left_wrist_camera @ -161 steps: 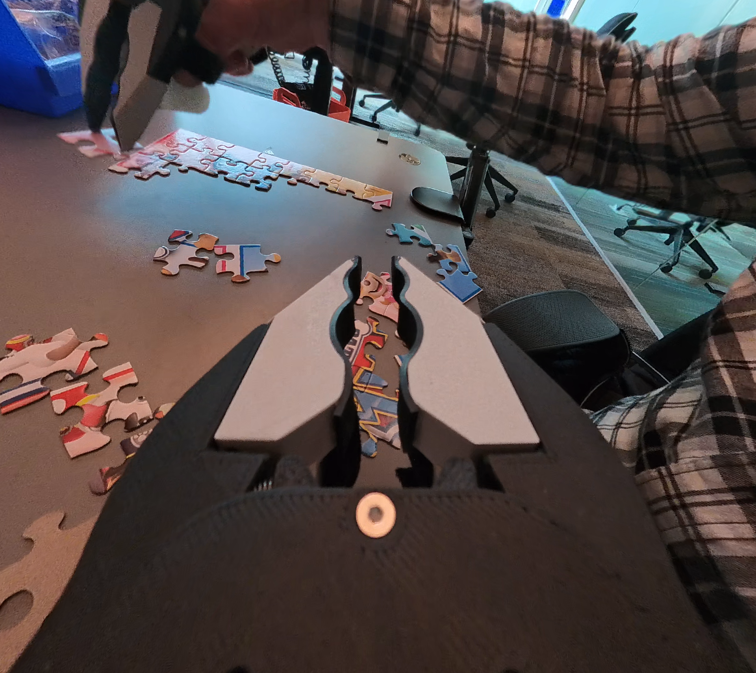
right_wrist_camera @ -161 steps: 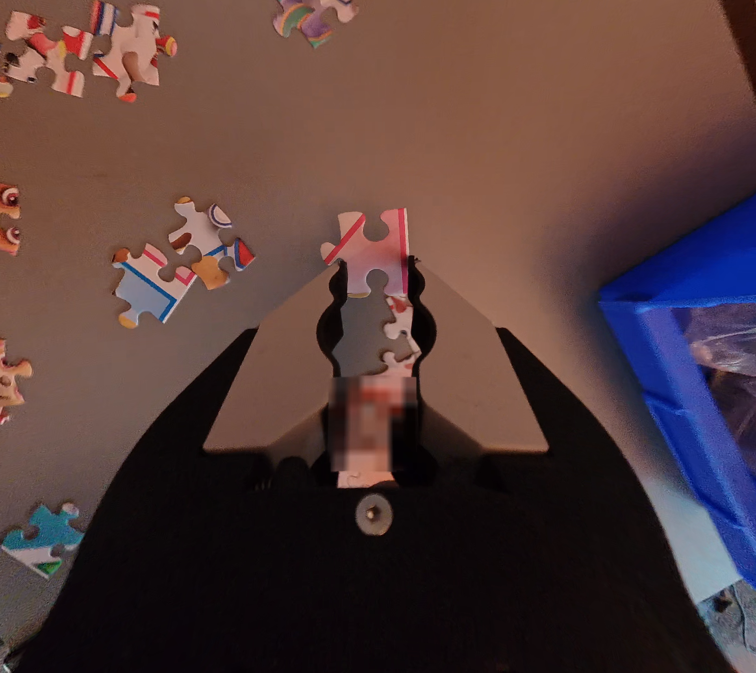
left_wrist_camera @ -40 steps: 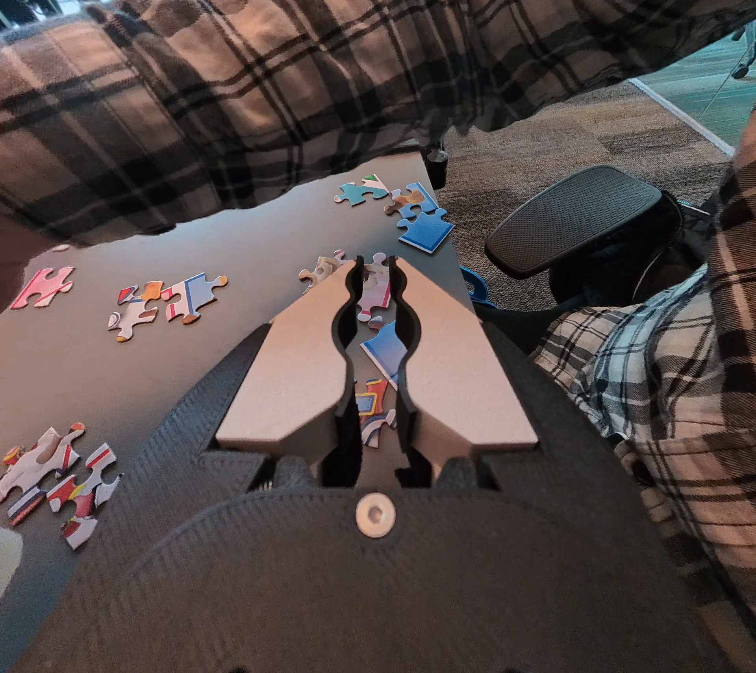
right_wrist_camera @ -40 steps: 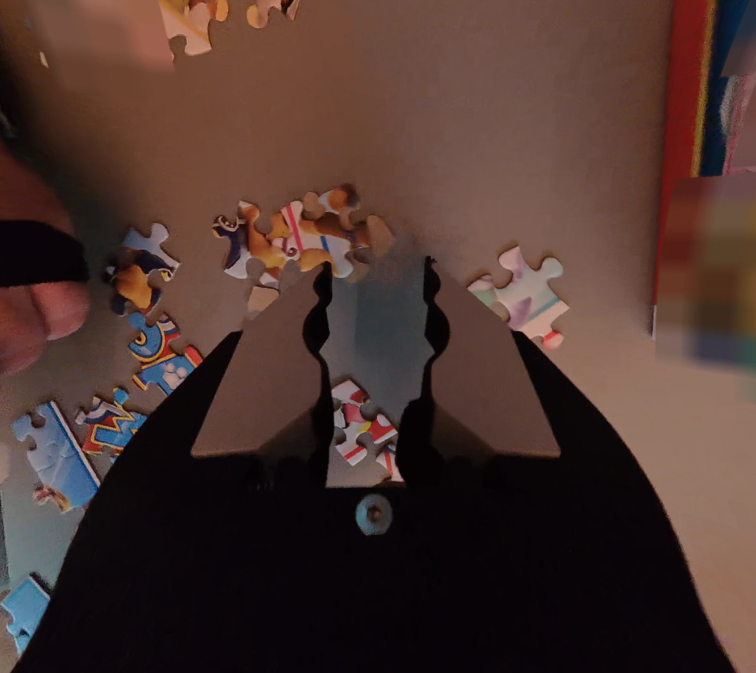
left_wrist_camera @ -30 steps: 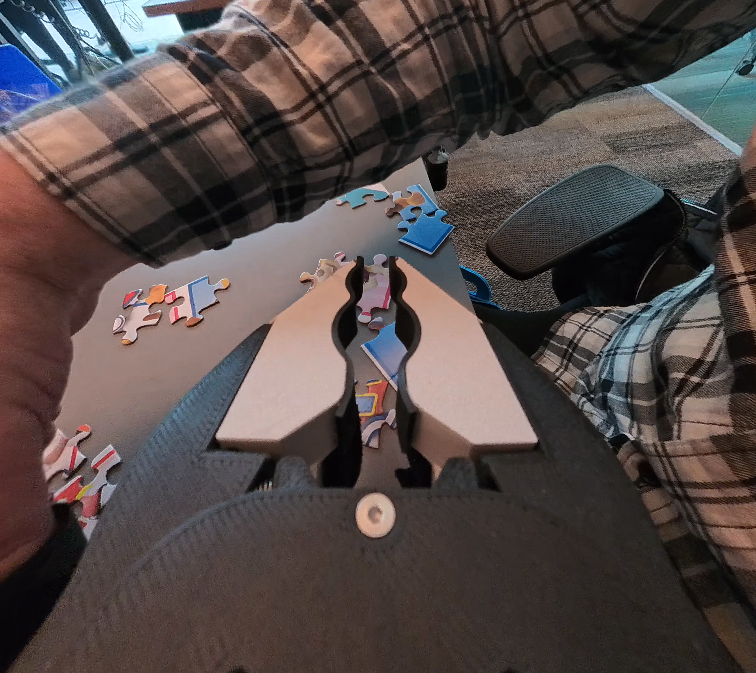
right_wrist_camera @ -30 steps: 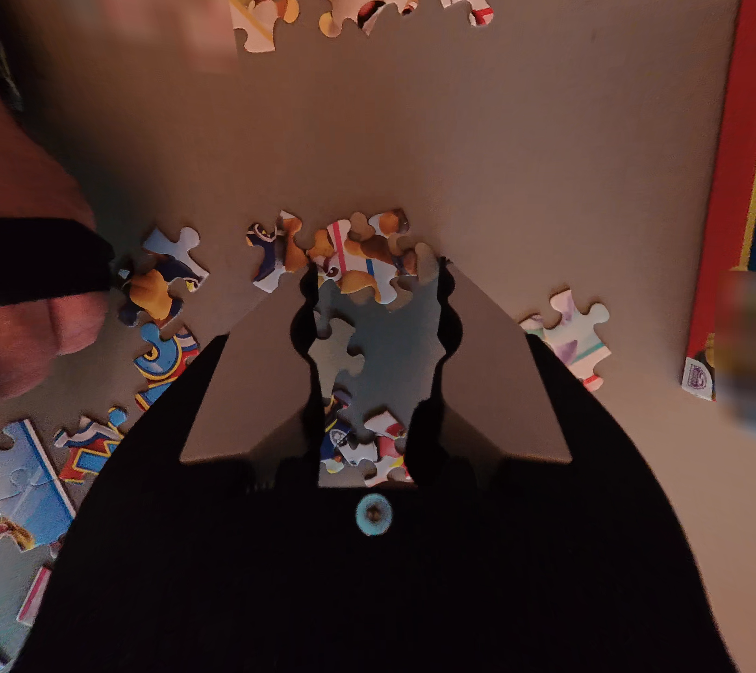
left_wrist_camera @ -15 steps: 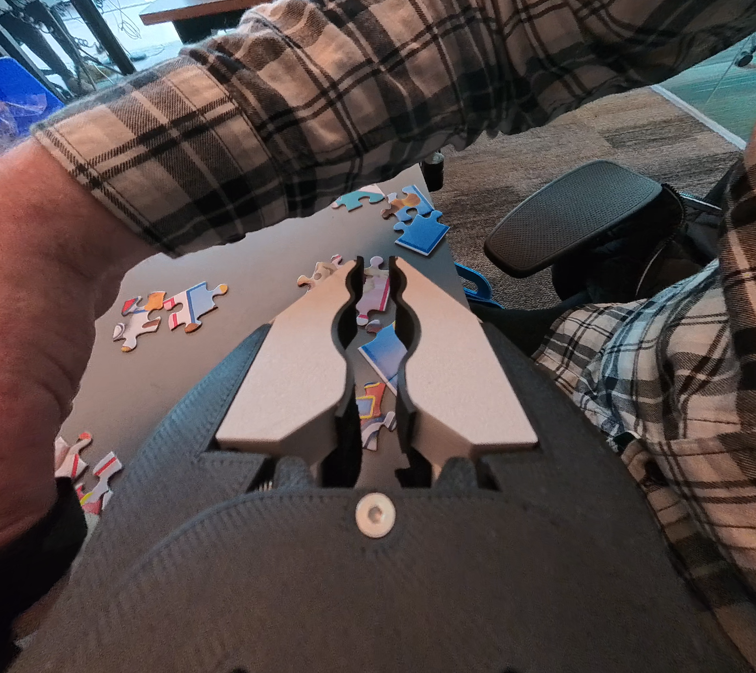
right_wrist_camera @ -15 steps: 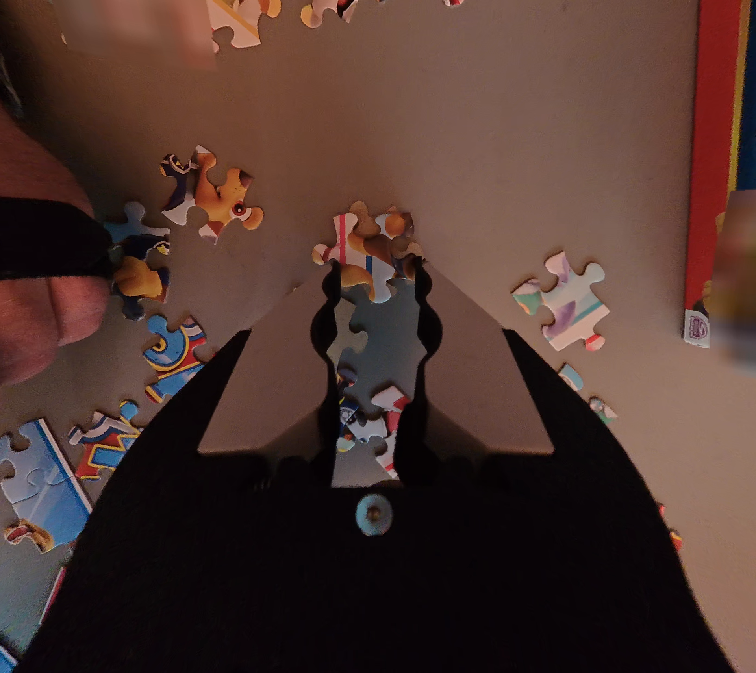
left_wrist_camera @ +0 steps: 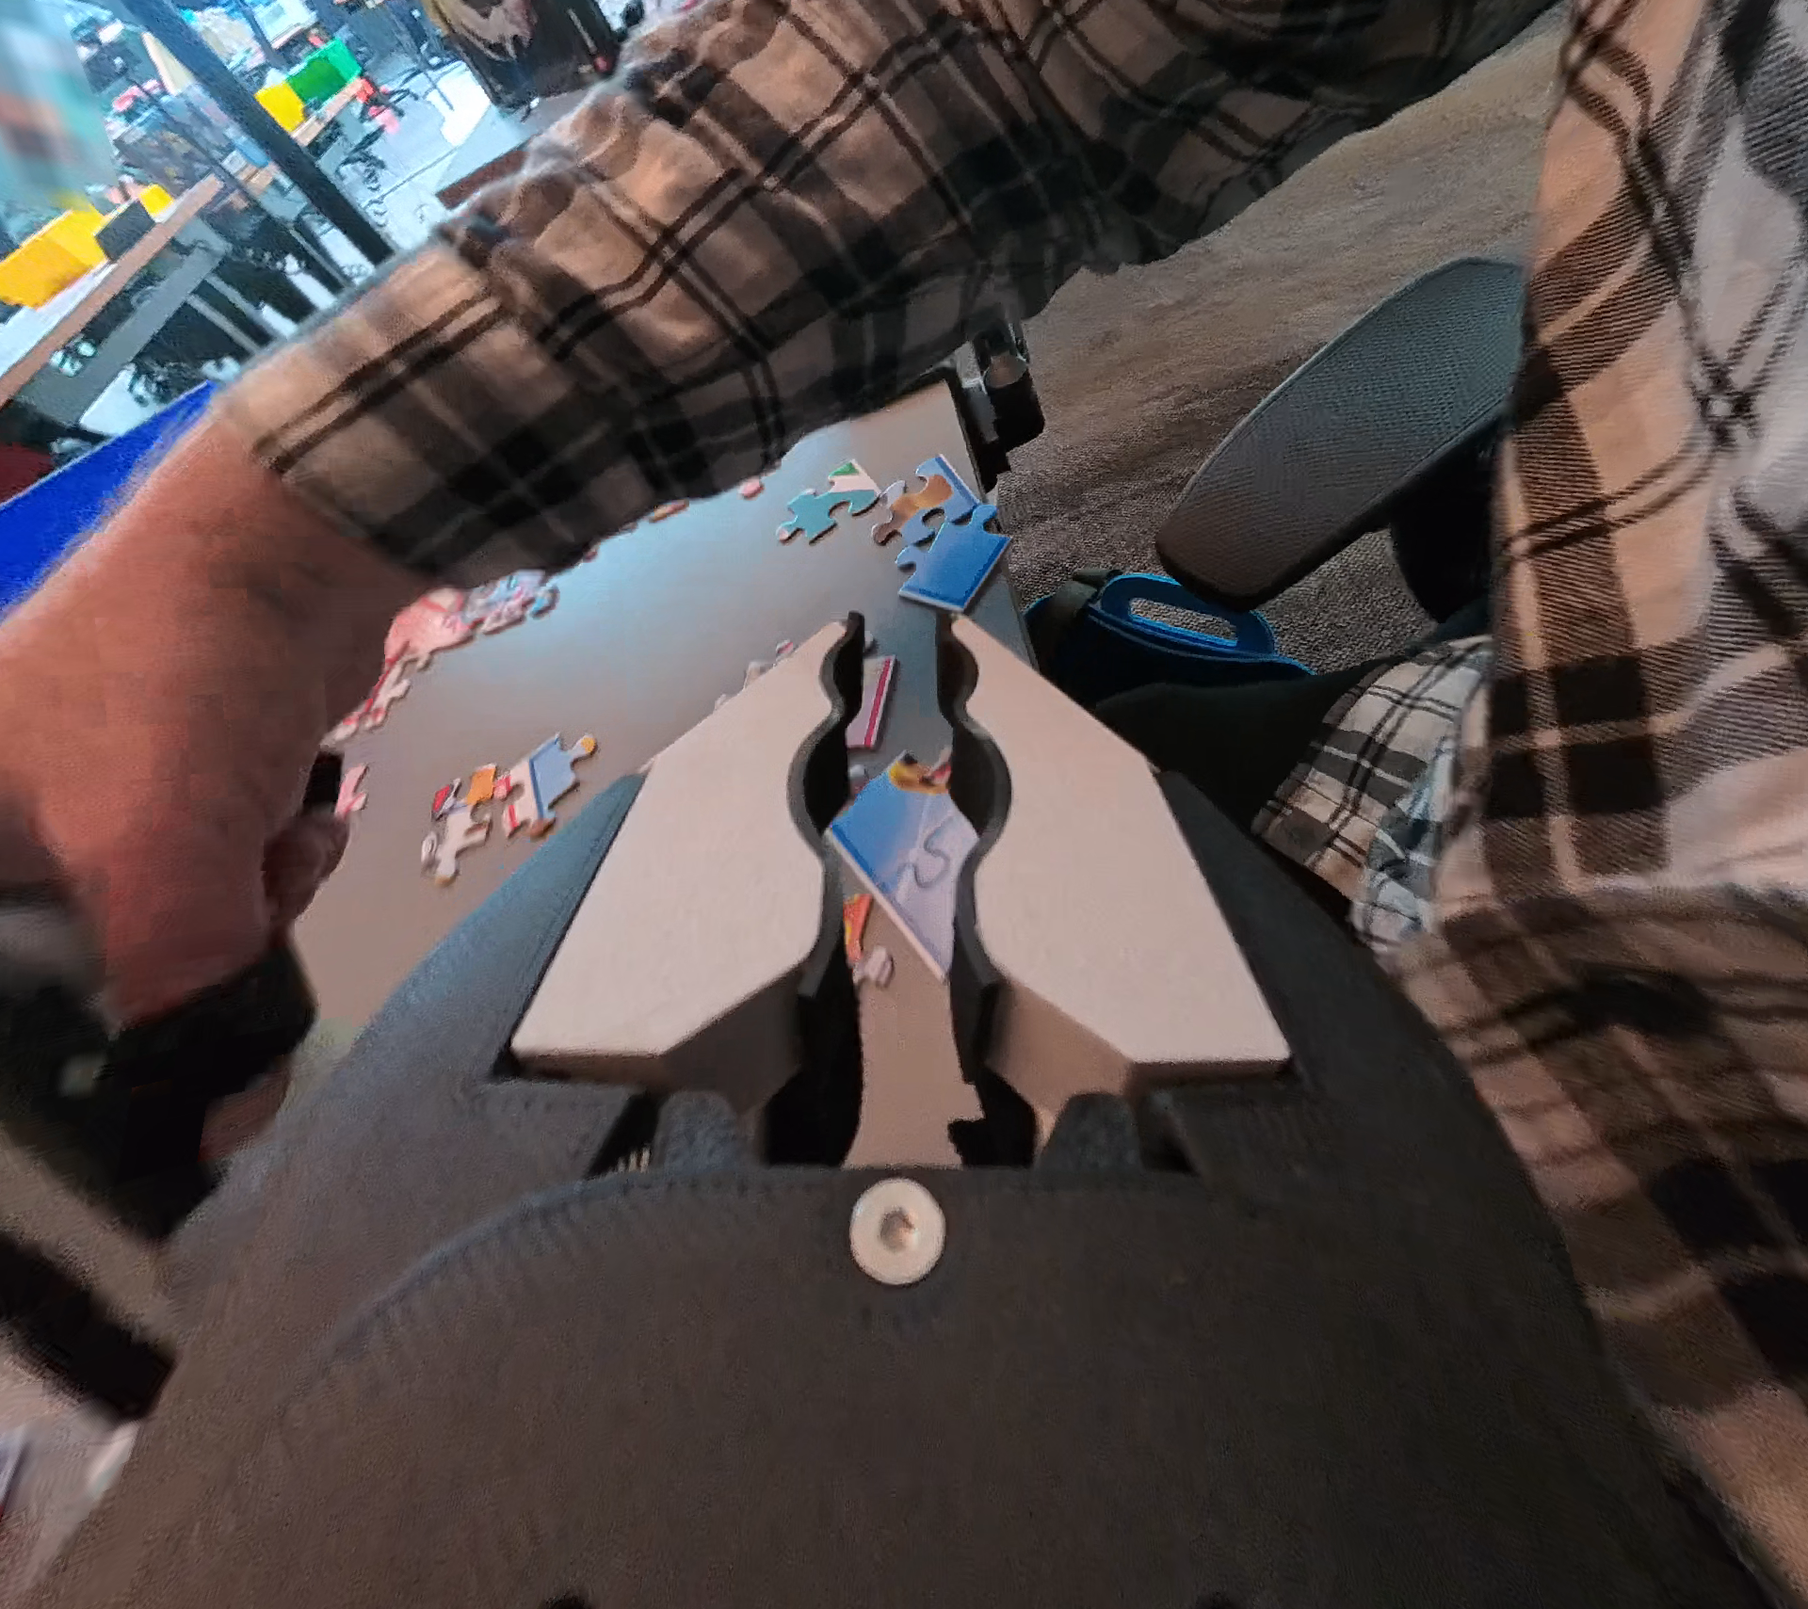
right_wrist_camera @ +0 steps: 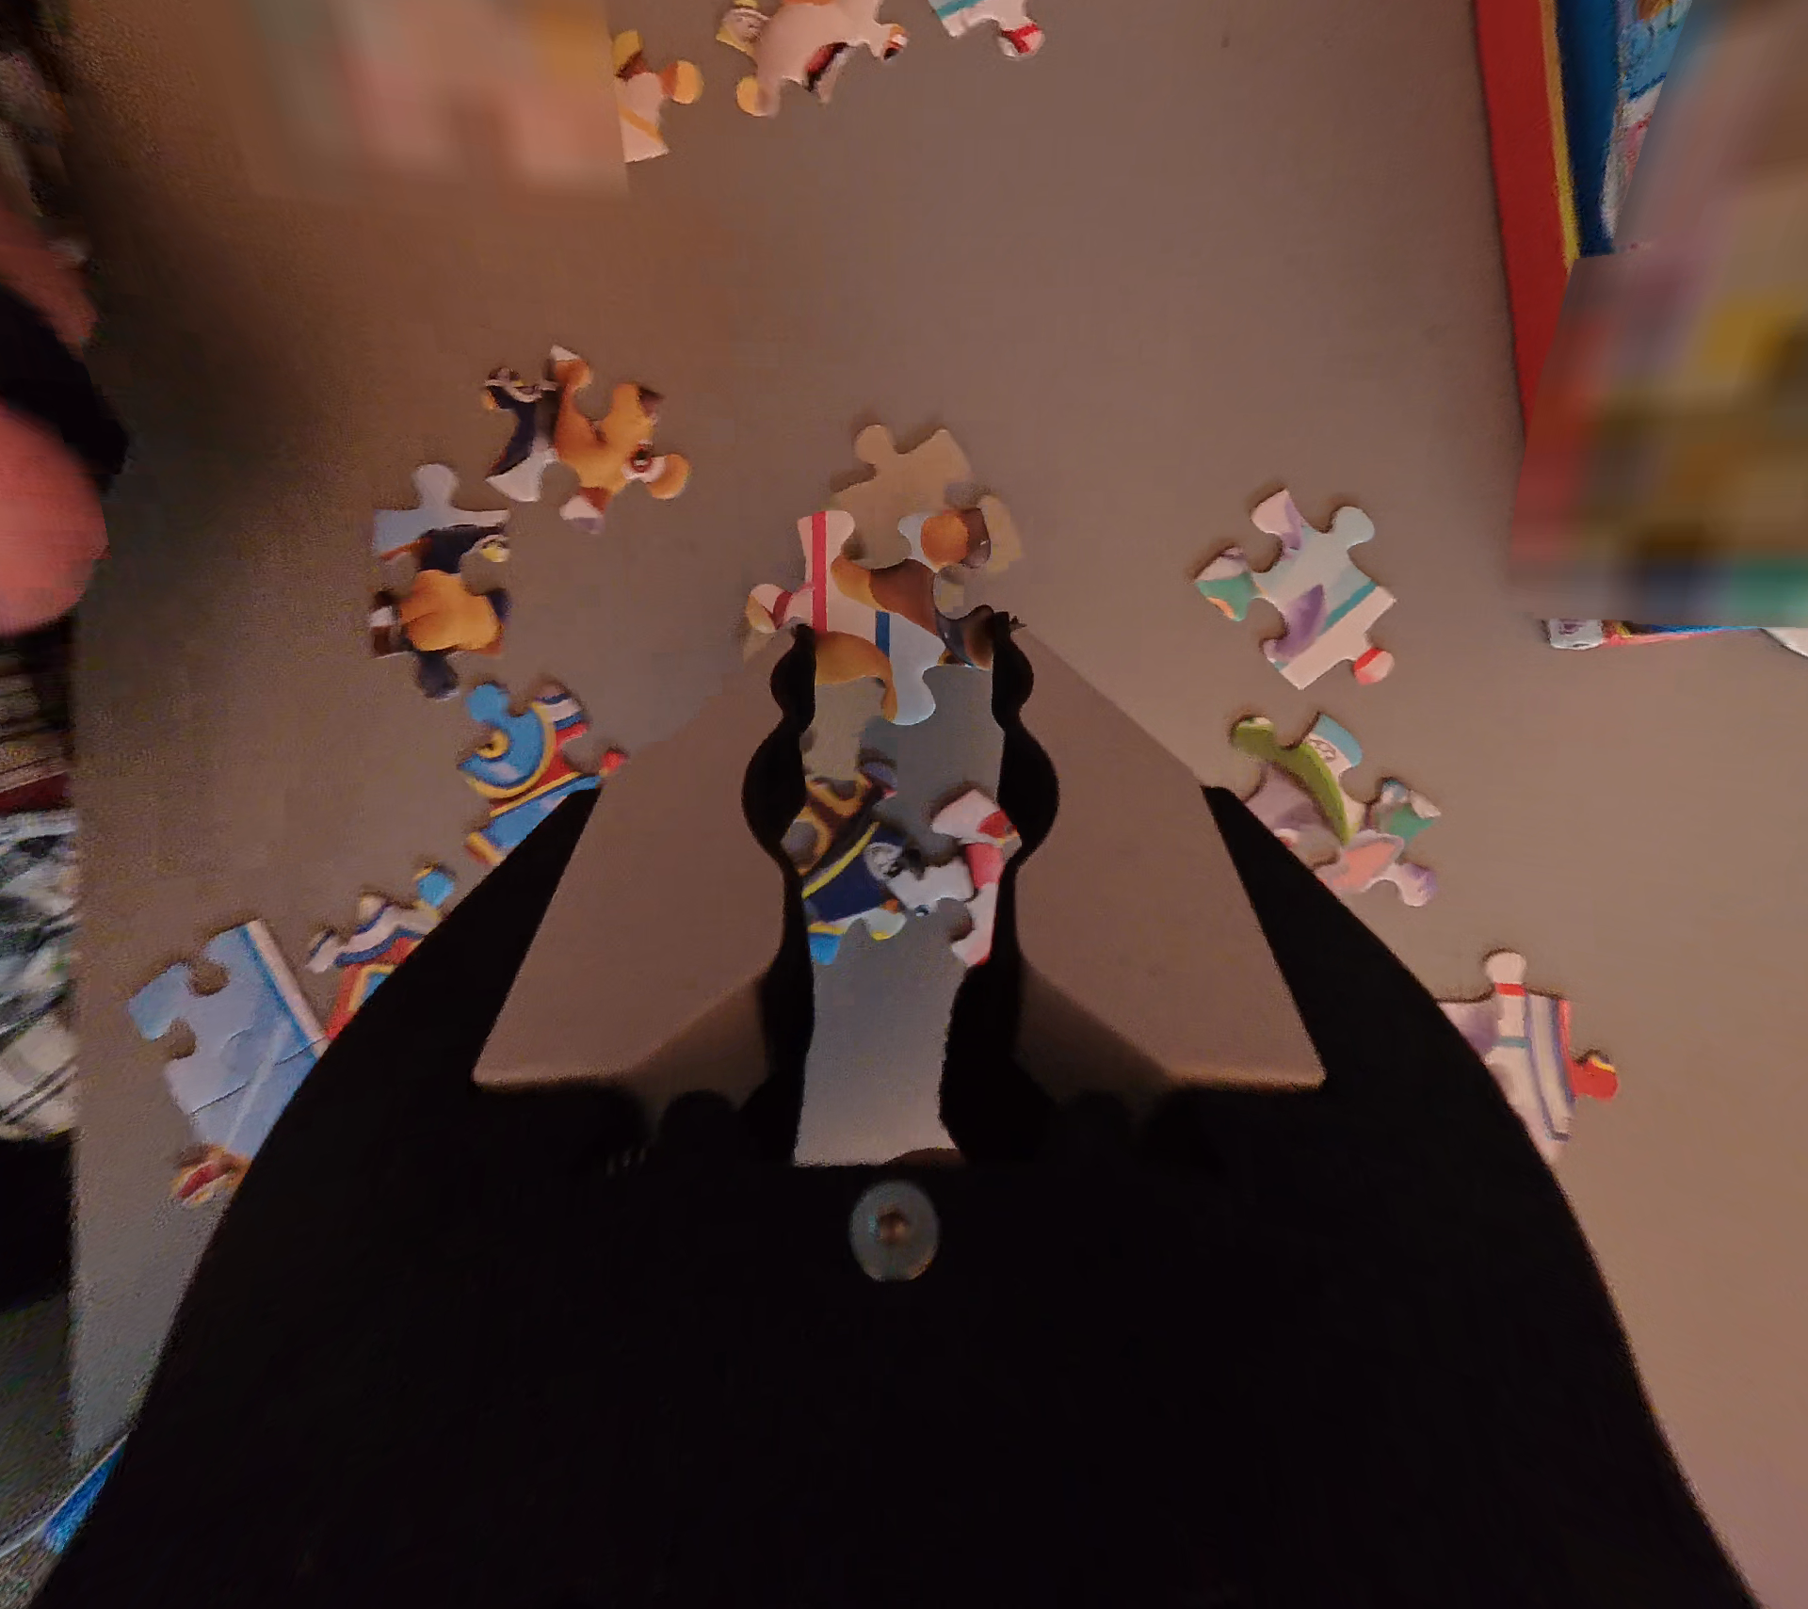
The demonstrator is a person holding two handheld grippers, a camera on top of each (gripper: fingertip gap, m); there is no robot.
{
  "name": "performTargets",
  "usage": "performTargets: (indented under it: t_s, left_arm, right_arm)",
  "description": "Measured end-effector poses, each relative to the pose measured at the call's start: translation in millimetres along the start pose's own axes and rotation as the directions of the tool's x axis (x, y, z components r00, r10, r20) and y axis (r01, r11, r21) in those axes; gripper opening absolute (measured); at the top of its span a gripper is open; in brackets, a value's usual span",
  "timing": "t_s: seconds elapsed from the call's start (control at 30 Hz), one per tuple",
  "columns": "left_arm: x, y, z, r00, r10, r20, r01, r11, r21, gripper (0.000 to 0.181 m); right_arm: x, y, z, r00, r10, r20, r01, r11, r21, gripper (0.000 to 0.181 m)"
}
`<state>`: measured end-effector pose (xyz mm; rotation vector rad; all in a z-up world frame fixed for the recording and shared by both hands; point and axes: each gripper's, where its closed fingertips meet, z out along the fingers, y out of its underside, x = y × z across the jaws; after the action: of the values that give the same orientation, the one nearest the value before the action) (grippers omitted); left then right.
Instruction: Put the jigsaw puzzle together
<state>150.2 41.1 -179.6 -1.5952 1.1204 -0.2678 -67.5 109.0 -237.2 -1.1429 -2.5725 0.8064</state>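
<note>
Pinching a white-and-orange piece (right_wrist_camera: 866,613) by its sides, the right gripper (right_wrist_camera: 895,633) points straight down at the brown table (right_wrist_camera: 1125,310), its tips closed onto the piece at the centre of the right wrist frame. That piece overlaps a tan, face-down piece (right_wrist_camera: 910,476) just above it, and whether the two are joined or merely stacked cannot be told. Loose pieces lie all round: a dog-figure piece (right_wrist_camera: 587,442) to the upper left, a pale blue-and-purple piece (right_wrist_camera: 1296,584) to the right, and a dark blue piece (right_wrist_camera: 846,863) lower down between the fingers. A red-edged box (right_wrist_camera: 1526,124) runs along the right edge.

The left gripper (left_wrist_camera: 900,633) hangs idle over the table's near edge in the centre of the left wrist frame, jaws a little apart with nothing between them; a blue piece (left_wrist_camera: 905,848) on the table shows through the gap. A plaid sleeve (left_wrist_camera: 832,144) crosses the upper part of that frame.

The likely trouble is the grip itself: only the tips bear on thin card, so the piece could swivel or flick out. If the tan piece is only resting against it, a lift may drag that one askew. The dim light in the right wrist view also makes tabs hard to read, so a mismatched fit is possible.
</note>
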Motion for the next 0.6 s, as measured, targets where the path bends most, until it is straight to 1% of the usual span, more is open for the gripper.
performTargets:
  t_s: [0.07,0.13,0.17,0.23,0.27,0.33,0.37,0.47,0.6]
  left_arm:
    - [-3.1,7.2,-19.4,0.998,-0.055,0.031,0.056,0.998,-0.021,0.015]
    - [-11.1,26.0,-42.2,0.990,-0.103,0.096,0.110,0.991,-0.074,0.019]
    - [-16.0,39.6,-54.8,0.982,-0.131,0.133,0.147,0.983,-0.113,0.022]
    - [-27.4,78.0,-80.8,0.955,-0.211,0.209,0.259,0.937,-0.234,0.038]
    - [-31.5,95.2,-93.4,0.942,-0.236,0.240,0.300,0.913,-0.276,0.042]
    - [-32.5,125.2,-113.8,0.915,-0.313,0.253,0.388,0.853,-0.349,0.052]
    - [-34.7,134.5,-121.1,0.905,-0.334,0.263,0.413,0.835,-0.363,0.057]
    - [-22.4,145.9,-124.6,0.879,-0.448,0.165,0.475,0.787,-0.394,0.067]
    - [-7.5,162.2,-120.5,0.858,-0.505,0.094,0.477,0.715,-0.510,0.094]
  right_arm:
    - [-12.3,3.0,-2.8,1.000,-0.017,0.011,0.017,1.000,-0.018,0.035]
    - [-24.6,7.6,-3.5,1.000,-0.021,0.015,0.021,0.999,-0.035,0.035]
    - [-30.2,10.4,-3.5,1.000,-0.015,0.013,0.016,0.999,-0.043,0.035]
    - [-40.5,13.9,-3.8,1.000,0.003,0.001,-0.003,0.999,-0.042,0.035]
    - [-45.9,13.6,-3.5,1.000,0.020,-0.006,-0.020,0.999,-0.031,0.035]
    - [-55.2,13.0,-2.3,0.998,0.054,-0.041,-0.054,0.998,-0.013,0.035]
    - [-57.9,13.4,-1.7,0.995,0.075,-0.069,-0.075,0.997,-0.005,0.035]
    - [-73.1,15.7,1.9,0.985,0.143,-0.100,-0.139,0.990,0.037,0.035]
    - [-92.3,16.8,5.8,0.971,0.220,-0.098,-0.208,0.970,0.123,0.035]
